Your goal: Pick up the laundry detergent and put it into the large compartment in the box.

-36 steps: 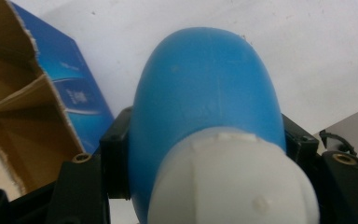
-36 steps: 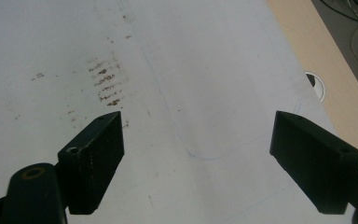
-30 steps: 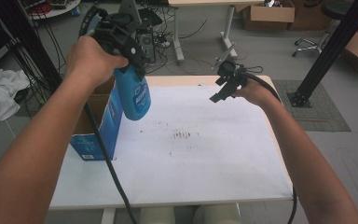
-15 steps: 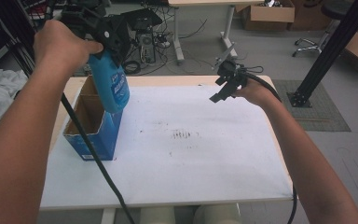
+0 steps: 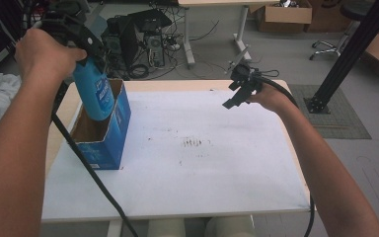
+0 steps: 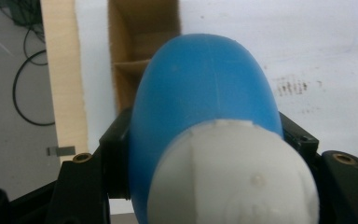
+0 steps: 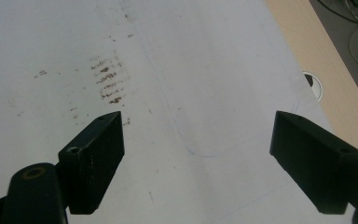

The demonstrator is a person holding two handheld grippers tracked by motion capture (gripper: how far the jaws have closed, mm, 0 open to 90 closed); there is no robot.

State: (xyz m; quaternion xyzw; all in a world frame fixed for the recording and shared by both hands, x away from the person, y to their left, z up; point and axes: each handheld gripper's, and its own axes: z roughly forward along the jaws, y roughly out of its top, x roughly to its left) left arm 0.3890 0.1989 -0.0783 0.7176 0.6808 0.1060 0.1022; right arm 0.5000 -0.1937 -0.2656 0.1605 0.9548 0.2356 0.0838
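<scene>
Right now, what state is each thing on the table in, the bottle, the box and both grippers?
blue bottle: upright, held off the table, its lower end over the open box.
blue box: top open, standing on the table's left side, cardboard divider inside.
left gripper: shut on the blue bottle just below its white cap.
right gripper: open, nothing between its jaws, above the white table.

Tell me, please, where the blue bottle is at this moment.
In the high view, the blue bottle hangs at the table's left, clamped in the left claw, directly above the open blue cardboard box.
</scene>
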